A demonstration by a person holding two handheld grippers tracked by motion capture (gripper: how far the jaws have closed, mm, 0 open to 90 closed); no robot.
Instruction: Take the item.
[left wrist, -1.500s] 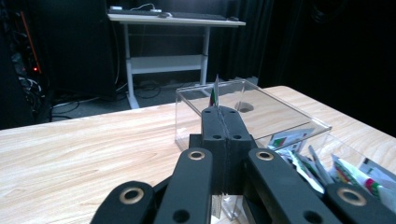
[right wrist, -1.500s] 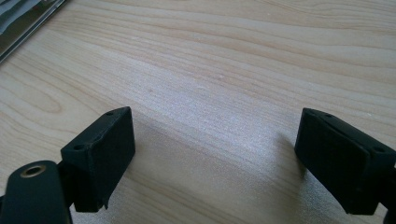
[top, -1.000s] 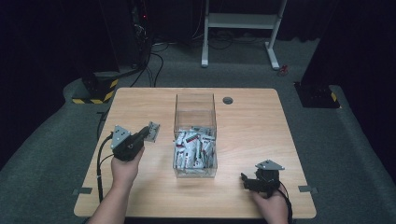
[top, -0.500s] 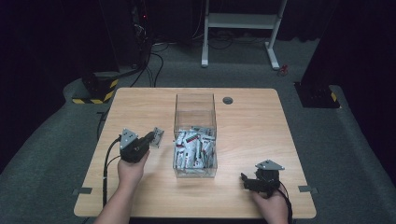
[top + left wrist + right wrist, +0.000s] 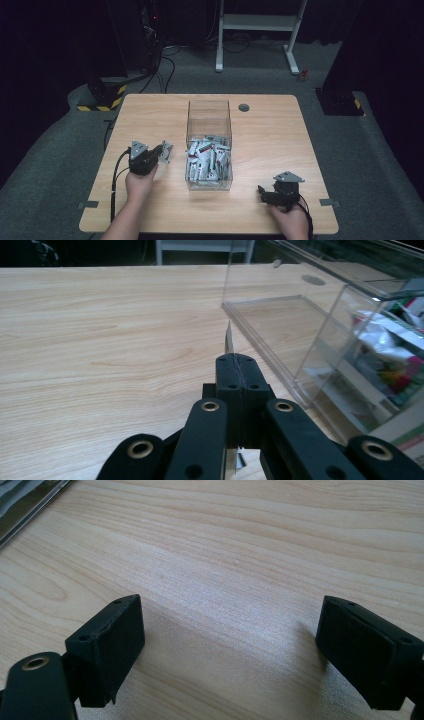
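A dark studio floor of grey carpet, strewn with cables and a white stand's legs, surrounds a pale wooden table (image 5: 150, 115) at whose middle stands a clear plastic box (image 5: 208, 112), the landmark for everything here. To the left of the box, the left gripper (image 5: 159, 152) has its jaws pressed together on a thin silvery sachet (image 5: 166, 151), pinched edge-on just beside the box's left wall and low over the bare wood; the left gripper view shows the sachet's edge (image 5: 229, 340) rising above the closed black pads, with the box's clear wall close on one side. Inside the box, its near half holds a heap of similar packets (image 5: 207, 159) printed in white, red and green, while the far half looks empty. To the right of the box and nearer the person, the right gripper (image 5: 262, 192) rests near the table's front edge, its jaws spread wide over nothing but wood grain. Judged from this, the work is at an early stage: one sachet is out of the box and about to be laid on the table, no others lie there, and the heap remains to be handled.
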